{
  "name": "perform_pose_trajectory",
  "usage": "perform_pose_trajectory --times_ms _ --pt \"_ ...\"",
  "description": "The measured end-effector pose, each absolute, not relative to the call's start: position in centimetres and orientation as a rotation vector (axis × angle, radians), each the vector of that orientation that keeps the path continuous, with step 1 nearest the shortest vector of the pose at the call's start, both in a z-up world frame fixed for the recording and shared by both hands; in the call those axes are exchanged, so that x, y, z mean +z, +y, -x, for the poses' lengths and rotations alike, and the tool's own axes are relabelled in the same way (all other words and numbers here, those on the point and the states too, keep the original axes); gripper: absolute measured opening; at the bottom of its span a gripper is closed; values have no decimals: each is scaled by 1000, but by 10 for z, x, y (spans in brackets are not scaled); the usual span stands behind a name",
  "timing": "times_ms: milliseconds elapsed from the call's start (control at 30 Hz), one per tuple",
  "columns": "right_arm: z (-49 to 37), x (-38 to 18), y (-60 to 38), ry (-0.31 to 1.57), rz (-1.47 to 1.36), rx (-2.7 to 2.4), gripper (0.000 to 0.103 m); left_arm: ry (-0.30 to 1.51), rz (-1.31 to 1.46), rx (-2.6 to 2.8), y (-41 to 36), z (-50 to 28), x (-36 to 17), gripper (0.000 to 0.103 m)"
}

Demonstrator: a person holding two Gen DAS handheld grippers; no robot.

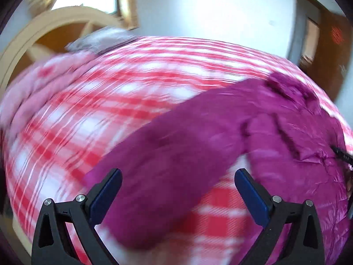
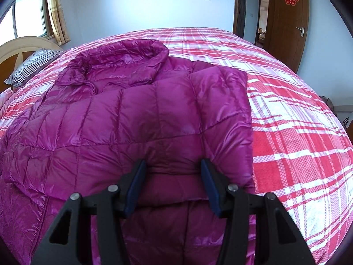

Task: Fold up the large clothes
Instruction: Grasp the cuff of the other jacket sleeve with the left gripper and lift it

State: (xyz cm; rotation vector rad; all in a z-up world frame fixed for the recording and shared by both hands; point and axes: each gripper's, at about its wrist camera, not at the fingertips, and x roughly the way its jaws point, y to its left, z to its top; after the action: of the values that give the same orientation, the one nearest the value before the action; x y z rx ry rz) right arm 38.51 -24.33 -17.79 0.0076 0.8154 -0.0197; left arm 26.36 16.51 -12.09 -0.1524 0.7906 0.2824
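A magenta quilted down jacket (image 2: 136, 119) lies on a bed with a red and white plaid cover (image 2: 297, 132), collar toward the far side. One side is folded over onto the body. My right gripper (image 2: 173, 165) sits at the near edge of that folded part, jaws partly closed with a thick fold of the jacket between the pads (image 2: 208, 183). In the blurred left wrist view, one sleeve (image 1: 176, 154) stretches across the cover toward my left gripper (image 1: 177, 176), which is wide open just above the sleeve and holds nothing.
A wooden headboard (image 2: 19, 46) and a striped pillow (image 2: 33, 66) are at the left. A pink blanket (image 1: 44, 88) lies beside the pillow. A wooden door (image 2: 286, 22) with a red paper emblem is at the far right, and a window (image 2: 28, 11) at the far left.
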Motion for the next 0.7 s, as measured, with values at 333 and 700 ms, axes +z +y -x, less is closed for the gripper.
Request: perform_pose_trajectory --times_ms 333,700 --pt "-382 -177 -244 807 -11 -20 54 871 583 156 201 -214 -146 78" --pt "-380 -176 -247 797 -36 -4 55 920 423 408 208 -241 -168 71"
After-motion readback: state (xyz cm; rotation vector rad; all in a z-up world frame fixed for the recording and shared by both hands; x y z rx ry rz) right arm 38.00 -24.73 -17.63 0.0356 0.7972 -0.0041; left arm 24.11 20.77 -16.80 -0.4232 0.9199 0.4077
